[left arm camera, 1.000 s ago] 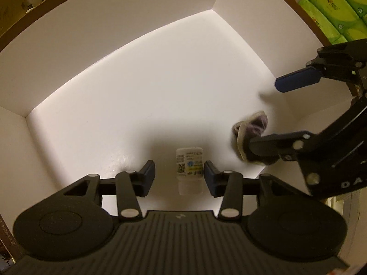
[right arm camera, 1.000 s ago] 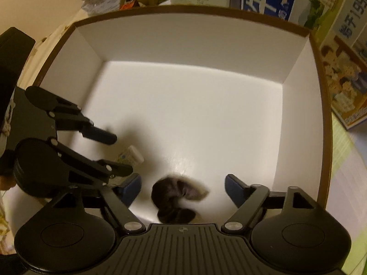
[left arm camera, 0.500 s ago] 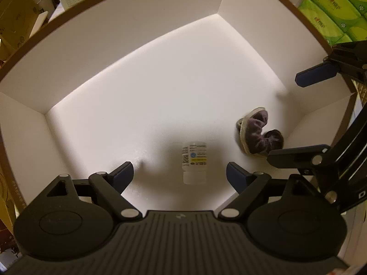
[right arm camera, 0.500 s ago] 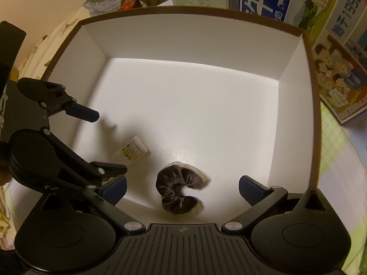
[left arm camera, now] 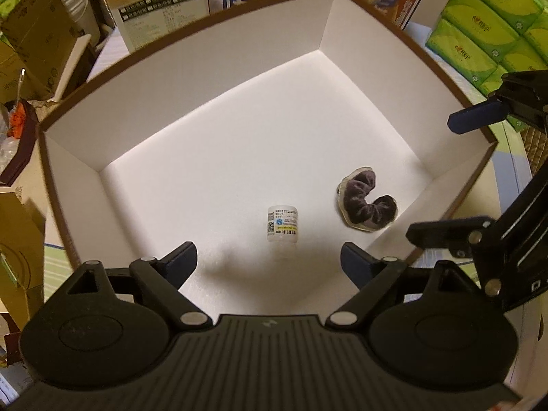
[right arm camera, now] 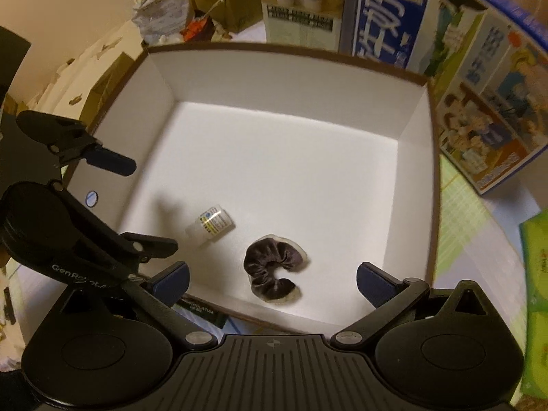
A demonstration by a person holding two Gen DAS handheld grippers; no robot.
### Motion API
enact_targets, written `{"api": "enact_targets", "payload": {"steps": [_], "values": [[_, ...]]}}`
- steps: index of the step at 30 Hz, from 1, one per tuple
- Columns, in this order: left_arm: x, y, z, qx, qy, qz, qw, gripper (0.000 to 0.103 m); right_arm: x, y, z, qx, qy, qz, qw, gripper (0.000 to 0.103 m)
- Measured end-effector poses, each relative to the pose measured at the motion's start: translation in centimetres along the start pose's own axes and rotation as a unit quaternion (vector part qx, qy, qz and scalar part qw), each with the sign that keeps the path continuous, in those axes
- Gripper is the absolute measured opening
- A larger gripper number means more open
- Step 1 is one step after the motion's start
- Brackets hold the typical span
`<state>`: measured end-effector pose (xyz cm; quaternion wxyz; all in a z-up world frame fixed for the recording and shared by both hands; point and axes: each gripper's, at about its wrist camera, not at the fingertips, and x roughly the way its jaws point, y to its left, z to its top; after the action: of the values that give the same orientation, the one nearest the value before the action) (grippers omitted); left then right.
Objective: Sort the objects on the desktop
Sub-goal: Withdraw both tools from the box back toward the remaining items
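Box: a white box [left arm camera: 212, 78] with a brown rim, open at the top, seen from above in both wrist views; both task things lie on its floor.
Bottle: a small clear bottle [left arm camera: 282, 228] with a white label lies on its side on the box floor, toward the near side, in front of the left gripper and clear of its pads. In the right wrist view the bottle [right arm camera: 211, 225] lies to the left of the scrunchie.
Scrunchie: a dark velvet scrunchie [left arm camera: 368, 205] curled into a C shape lies on the box floor near the right wall, just right of the bottle, not touching it. In the right wrist view the scrunchie [right arm camera: 272, 269] lies in front of the right gripper, close to the near wall.
Left gripper: the left gripper [left arm camera: 269, 263] hangs above the box, pointing steeply down; its jaws have just been opening and stand wide apart, nothing between them, nothing held.
Right gripper: the right gripper [right arm camera: 272, 282] hangs above the near rim of the box, jaws spread wide after just opening, holding nothing; the scrunchie lies below, free of the pads.
Surroundings: printed cartons [right arm camera: 404, 17] stand beyond the far wall; green tissue packs [left arm camera: 493, 24] are stacked to the far right.
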<state>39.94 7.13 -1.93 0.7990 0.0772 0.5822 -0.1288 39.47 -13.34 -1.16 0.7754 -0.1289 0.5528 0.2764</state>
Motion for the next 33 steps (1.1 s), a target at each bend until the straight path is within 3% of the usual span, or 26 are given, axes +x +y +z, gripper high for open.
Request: {"api": "enact_targets", "payload": {"steps": [13,33], "values": [[-5.7,-2.2,-2.7,-0.005,-0.050,0.030,0.9983,0.089,-3.6,3.1,-2.4,-0.008,-0.053,-0.013,0.998,0.101],[-14.1,-5.6,-10.5,-0.025,-0.149,0.057,0.9869,0.089,-11.5,6.7,-11.4,-0.008,-0.169,-0.016,0.985,0.101]]}}
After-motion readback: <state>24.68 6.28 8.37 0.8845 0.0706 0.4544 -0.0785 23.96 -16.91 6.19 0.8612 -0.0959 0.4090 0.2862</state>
